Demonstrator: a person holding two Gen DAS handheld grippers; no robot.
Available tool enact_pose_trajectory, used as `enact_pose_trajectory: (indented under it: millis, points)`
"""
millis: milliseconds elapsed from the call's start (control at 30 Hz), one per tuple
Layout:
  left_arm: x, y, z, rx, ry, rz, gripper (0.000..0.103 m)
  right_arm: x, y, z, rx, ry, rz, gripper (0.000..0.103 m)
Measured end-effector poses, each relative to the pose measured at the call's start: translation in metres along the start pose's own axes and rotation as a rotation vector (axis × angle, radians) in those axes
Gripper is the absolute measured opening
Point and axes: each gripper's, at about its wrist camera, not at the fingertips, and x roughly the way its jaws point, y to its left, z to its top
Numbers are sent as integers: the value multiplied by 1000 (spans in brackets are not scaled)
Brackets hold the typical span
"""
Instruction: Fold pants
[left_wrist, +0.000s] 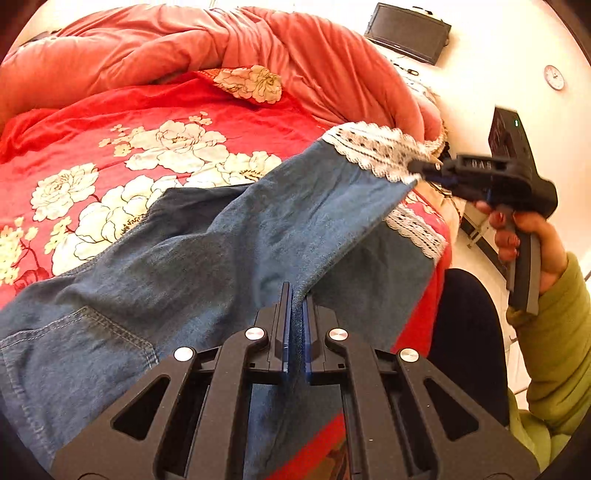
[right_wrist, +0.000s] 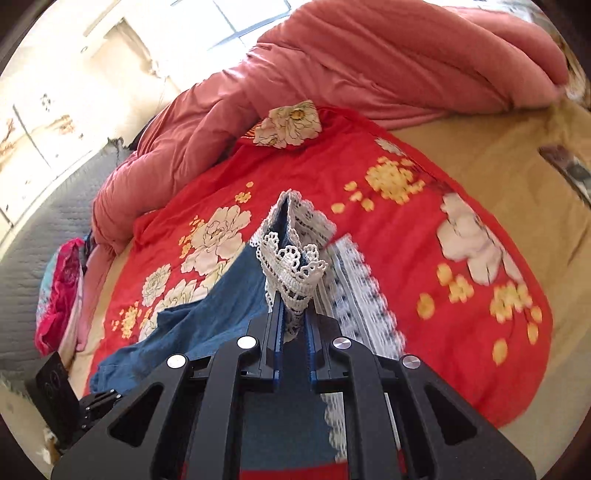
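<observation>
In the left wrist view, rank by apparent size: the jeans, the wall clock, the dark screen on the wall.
1. jeans, by far the largest, though nearest the camera
2. screen
3. wall clock

red floral bedspread (left_wrist: 92, 122), rumpled pink quilt (left_wrist: 155, 40), wall clock (left_wrist: 554, 77), dark screen (left_wrist: 408, 31)

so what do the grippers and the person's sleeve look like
Both are black plastic tools. The left gripper and the right gripper each have angular cut-out arms, silver round bolts and blue fingers. From the left camera, the right one shows a pistol-style grey handle and a small green light. The sleeve is olive green.
</observation>
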Motion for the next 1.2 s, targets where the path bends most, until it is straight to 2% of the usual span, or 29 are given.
enact_pose_trajectory:
  millis: [200, 400, 500, 533, 567, 600, 633, 900, 967, 1033, 1067, 1133, 1167, 1200]
  points:
    - [-15, -18, -12, 84, 0, -14, 1, -26, -17, -36, 60, 6, 10, 9]
    - [-4, -28, -31, 124, 51, -9, 1, -25, -32, -61, 86, 53, -12, 10]
    - [-2, -31, -35, 137, 59, -3, 1, -23, -43, -67, 141, 59, -2, 24]
    - [0, -31, -35, 137, 62, -2, 1, -23, -46, -68, 159, 56, 8, 25]
    - [1, -31, -36, 140, 66, 5, 1, -23, -49, -68, 170, 57, 15, 25]
    - [1, -32, -37, 144, 68, 11, 1, -22, -50, -68, 174, 56, 18, 20]
    - [1, -34, -38, 150, 70, 13, 1, -22, -51, -68, 170, 51, 14, 9]
    - [12, -50, -48, 222, 109, 34, 1, -16, -59, -69, 118, 46, -61, 10]
    - [17, -46, -51, 206, 123, 38, 1, -20, -62, -69, 140, 46, -38, 17]
    - [18, -44, -52, 197, 123, 38, 1, -31, -61, -68, 129, 21, -76, 37]
    - [17, -43, -52, 195, 119, 34, 2, -41, -60, -66, 116, -11, -105, 37]
    - [14, -43, -52, 194, 111, 26, 4, -59, -55, -61, 94, -62, -105, 37]
    - [12, -44, -53, 190, 108, 23, 10, -64, -50, -59, 72, -73, -97, 40]
    - [9, -43, -54, 180, 104, 12, 24, -67, -41, -58, 34, -74, -81, 49]
